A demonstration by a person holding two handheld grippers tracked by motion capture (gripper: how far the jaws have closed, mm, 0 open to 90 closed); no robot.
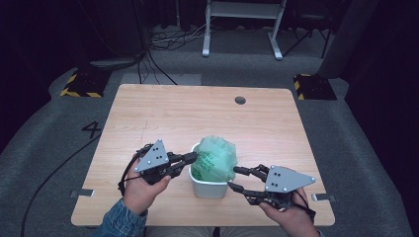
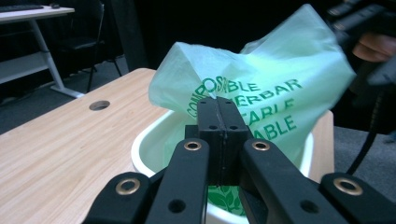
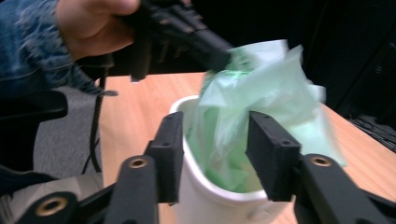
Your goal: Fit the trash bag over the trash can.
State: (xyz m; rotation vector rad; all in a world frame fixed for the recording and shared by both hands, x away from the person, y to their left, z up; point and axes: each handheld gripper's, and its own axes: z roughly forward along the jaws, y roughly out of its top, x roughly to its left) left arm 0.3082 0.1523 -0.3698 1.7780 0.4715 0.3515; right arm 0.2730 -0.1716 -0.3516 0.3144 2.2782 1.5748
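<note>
Green compostable bag [image 1: 216,157] sits in a white bin [image 1: 209,187] on the worktop [image 1: 163,113]; left gripper [image 1: 190,158] clenched on its film, right gripper [image 1: 234,178] jaws released.

We saw the bin [image 1: 210,186] standing on the tabletop [image 1: 163,113] near its front edge, the bag [image 1: 215,158] in it and rising above its rim. The left hand-held gripper [image 1: 190,159] was to its left, the right hand-held gripper [image 1: 236,178] to its right.
</note>
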